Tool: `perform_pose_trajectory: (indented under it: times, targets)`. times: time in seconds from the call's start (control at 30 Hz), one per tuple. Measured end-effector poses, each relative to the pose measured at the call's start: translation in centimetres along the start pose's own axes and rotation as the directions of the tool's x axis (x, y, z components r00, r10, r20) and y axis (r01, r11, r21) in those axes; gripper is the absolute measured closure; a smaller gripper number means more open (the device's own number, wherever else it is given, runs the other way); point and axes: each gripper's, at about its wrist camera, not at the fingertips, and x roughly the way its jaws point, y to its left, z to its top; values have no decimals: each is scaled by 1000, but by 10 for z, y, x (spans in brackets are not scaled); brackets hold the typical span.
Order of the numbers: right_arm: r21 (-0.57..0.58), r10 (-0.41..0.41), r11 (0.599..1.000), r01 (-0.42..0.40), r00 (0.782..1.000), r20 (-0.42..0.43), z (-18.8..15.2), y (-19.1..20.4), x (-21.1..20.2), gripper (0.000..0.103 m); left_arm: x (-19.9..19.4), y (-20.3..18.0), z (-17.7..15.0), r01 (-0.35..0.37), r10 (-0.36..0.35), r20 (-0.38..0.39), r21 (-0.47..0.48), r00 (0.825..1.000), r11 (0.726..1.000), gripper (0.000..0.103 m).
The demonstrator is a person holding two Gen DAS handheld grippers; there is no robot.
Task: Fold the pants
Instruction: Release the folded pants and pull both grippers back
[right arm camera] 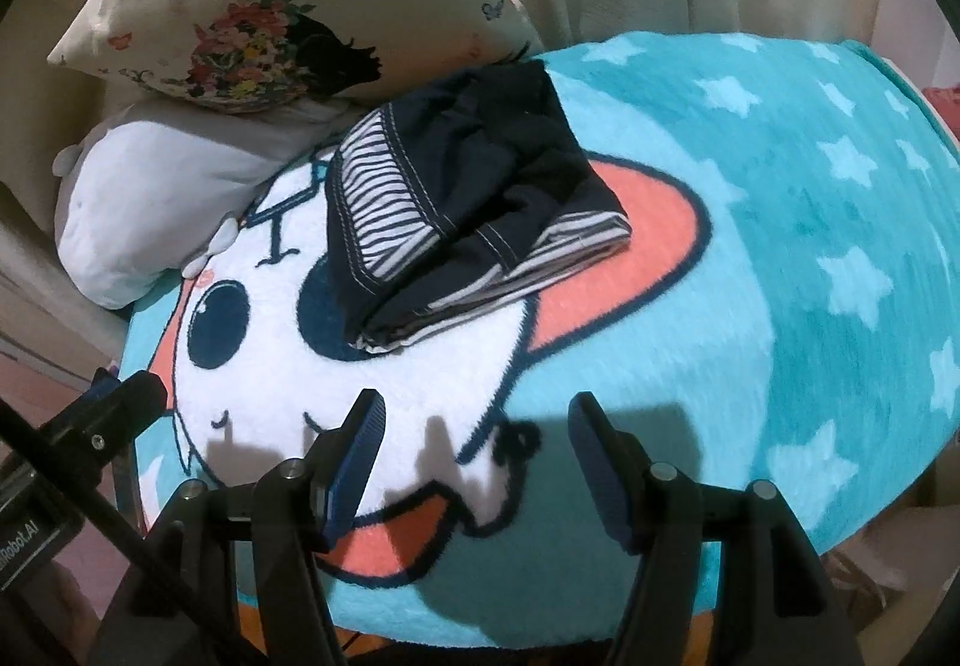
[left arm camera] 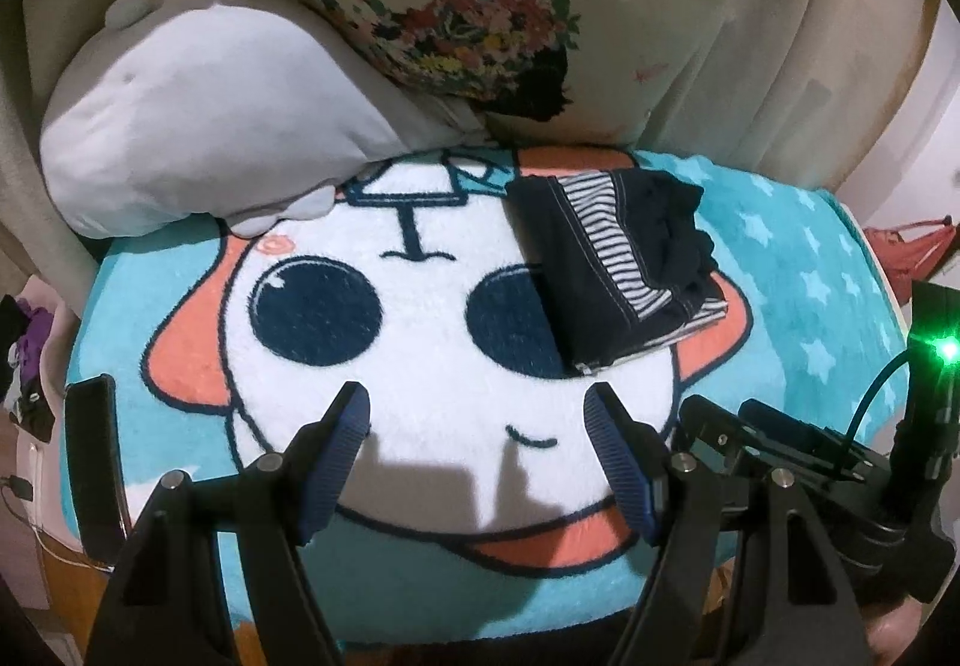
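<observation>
Both your jaws are spread and empty, the left gripper [left arm camera: 477, 402] and right gripper [right arm camera: 474, 408] above the blanket [right arm camera: 780, 258]. The folded pants [left arm camera: 612, 264] hide one cartoon eye.

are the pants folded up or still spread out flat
Folded. The pants sit as a compact stack on the cartoon blanket, with layered edges showing at the near corner. Both grippers are open and clear of them.
</observation>
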Motion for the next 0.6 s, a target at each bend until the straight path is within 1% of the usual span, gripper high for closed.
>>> perform_pose_trajectory:
  times: [0.3, 0.6]
  targets:
    - [19, -21, 1000, 21, 1000, 3, -2, -9, 0, 34, 9, -8, -1, 12, -11, -29, 27, 1000, 1000, 30]
    - [31, -21, 999, 21, 1000, -16, 1, -20, 7, 34, 23, -15, -1, 7, -5, -75, 21, 997, 1000, 30]
